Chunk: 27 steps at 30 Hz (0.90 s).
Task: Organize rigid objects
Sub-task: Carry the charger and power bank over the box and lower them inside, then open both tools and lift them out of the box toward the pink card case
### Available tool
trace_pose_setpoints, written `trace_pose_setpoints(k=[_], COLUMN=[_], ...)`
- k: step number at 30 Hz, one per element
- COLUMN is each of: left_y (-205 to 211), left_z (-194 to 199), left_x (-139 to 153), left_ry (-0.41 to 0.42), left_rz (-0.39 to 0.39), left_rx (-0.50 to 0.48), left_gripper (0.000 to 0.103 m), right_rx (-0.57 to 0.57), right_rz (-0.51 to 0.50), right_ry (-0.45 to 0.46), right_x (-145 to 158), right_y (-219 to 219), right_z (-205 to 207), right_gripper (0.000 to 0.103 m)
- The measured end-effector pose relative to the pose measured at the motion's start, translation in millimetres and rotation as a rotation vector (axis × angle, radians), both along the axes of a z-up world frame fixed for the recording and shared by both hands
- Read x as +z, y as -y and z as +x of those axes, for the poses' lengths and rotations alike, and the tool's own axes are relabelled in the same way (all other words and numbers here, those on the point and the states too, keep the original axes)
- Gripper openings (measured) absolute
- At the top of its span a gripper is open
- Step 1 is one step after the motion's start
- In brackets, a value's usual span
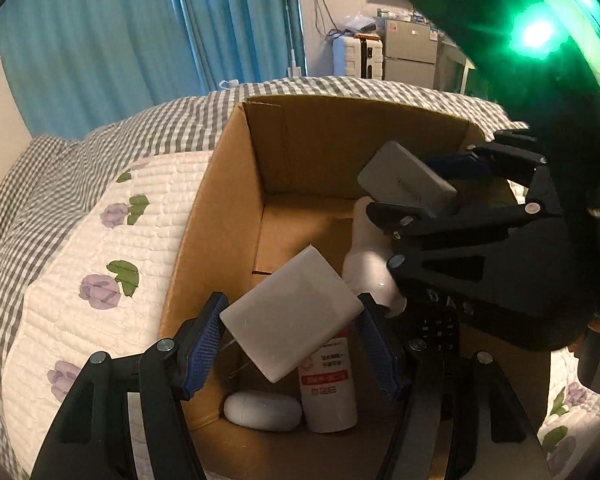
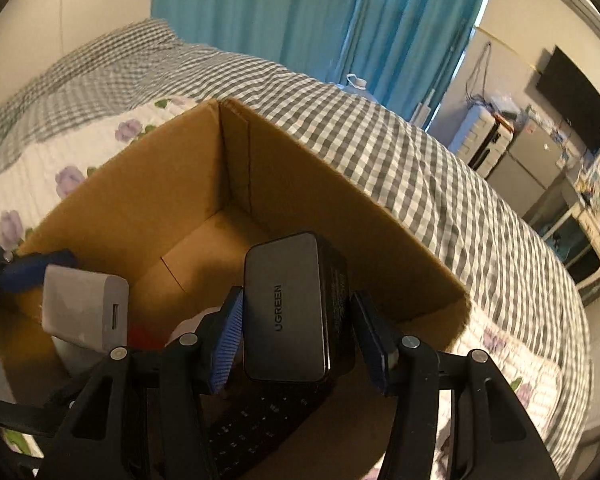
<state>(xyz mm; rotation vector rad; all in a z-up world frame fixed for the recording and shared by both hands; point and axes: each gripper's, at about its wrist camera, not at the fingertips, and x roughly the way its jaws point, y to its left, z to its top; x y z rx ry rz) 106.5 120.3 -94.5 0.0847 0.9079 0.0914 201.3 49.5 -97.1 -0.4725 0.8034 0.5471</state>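
Observation:
An open cardboard box (image 1: 228, 200) sits on the bed; it also shows in the right wrist view (image 2: 340, 184). My left gripper (image 1: 290, 344) is shut on a white charger block (image 1: 292, 314) and holds it tilted above the box; the block also shows in the right wrist view (image 2: 86, 308). My right gripper (image 2: 300, 340) is shut on a dark grey UGREEN charger (image 2: 292, 312), also above the box; it shows in the left wrist view (image 1: 406, 180). Inside the box lie a white egg-shaped object (image 1: 262, 410), a white tube with red label (image 1: 328, 388), a white bottle (image 1: 370, 268) and a black calculator (image 1: 436, 328).
The bed has a grey checked sheet (image 1: 100, 148) and a white quilted cover with purple flowers (image 1: 100, 260). Blue curtains (image 1: 140, 32) hang behind. A suitcase (image 1: 356, 56) and a small fridge (image 1: 410, 52) stand at the back right.

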Motion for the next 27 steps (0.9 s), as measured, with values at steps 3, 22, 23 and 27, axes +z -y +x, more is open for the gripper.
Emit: trace_pose_setpoints(k=[3, 22, 23, 27], left_y=[3.3, 101.7, 112.1, 149.5], left_z=[-3.1, -28.6, -25.8, -18.8], left_x=[-2.1, 110.0, 111.8, 107.5], left_ry=[-0.02, 0.12, 0.118, 0.099], left_rz=[0.002, -0.032, -0.035, -0.039], left_rx=[0.01, 0.02, 0.011, -0.014], left_gripper=[0.069, 0.072, 0.072, 0.073], right_rx=[0.018, -0.198, -0.21, -0.27], right_rz=[0.017, 0.272, 0.276, 0.276], right_ry=[0.019, 0.103, 0.107, 0.109], right_x=[4.0, 135.6, 137.2, 135.1], right_y=[1.1, 198.0, 209.2, 254.4], right_z=[-4.9, -55.4, -57.4, -63.2], right_gripper=[0.07, 0.092, 0.092, 0.092])
